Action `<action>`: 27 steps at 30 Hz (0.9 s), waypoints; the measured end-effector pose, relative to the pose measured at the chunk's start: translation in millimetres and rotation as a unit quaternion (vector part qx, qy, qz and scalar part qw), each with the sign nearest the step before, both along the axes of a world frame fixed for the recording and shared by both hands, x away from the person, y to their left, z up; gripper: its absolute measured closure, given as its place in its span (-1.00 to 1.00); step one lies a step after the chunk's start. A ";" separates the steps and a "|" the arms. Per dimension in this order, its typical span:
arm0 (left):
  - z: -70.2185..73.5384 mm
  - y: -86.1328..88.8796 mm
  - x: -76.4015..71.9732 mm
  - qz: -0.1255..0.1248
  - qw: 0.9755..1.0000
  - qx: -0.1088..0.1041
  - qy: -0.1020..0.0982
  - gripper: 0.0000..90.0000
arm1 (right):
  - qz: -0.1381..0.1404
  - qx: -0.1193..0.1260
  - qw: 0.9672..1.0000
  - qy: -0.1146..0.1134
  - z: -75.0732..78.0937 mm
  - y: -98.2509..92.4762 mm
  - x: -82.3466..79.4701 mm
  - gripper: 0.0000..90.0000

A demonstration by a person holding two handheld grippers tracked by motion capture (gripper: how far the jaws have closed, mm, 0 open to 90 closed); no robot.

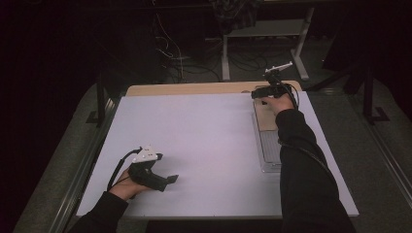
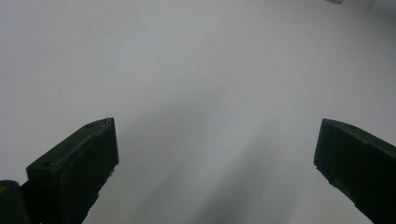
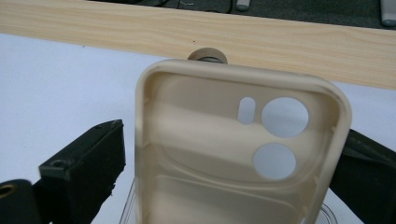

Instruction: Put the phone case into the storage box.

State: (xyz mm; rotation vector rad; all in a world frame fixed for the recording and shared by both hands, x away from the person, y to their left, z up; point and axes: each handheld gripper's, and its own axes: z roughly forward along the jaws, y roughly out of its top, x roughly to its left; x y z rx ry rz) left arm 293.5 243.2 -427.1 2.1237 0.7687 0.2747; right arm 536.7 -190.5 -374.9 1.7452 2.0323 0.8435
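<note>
Phone case [image 3: 233, 154] between right jaws

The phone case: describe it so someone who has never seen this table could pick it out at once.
Start at the white table and go to its far right corner, where the right gripper is. The phone case sits between its jaws, lying over the far end of a clear tray. It is beige and soft-looking, open side up, with two round camera holes and a small slot, unlike the see-through tray.

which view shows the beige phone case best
The right gripper view: the beige soft phone case lies open side up between the right gripper jaws, camera holes clear. The high view shows a small tan patch on the clear tray.
</note>
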 end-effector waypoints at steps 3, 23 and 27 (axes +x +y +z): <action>0.0 0.1 0.1 0.000 1.000 0.001 0.000 -1.00 | -0.001 0.000 1.000 -0.002 2.0 -1.0 -1.3 -0.95; 0.0 0.1 1.3 -0.008 1.000 0.009 0.002 -1.00 | 0.037 0.020 0.998 -0.042 37.4 -7.8 -26.1 -0.96; 0.2 1.0 1.8 -0.008 1.000 0.004 0.004 -1.00 | 0.054 0.026 0.997 -0.043 36.8 -7.4 -35.1 -0.96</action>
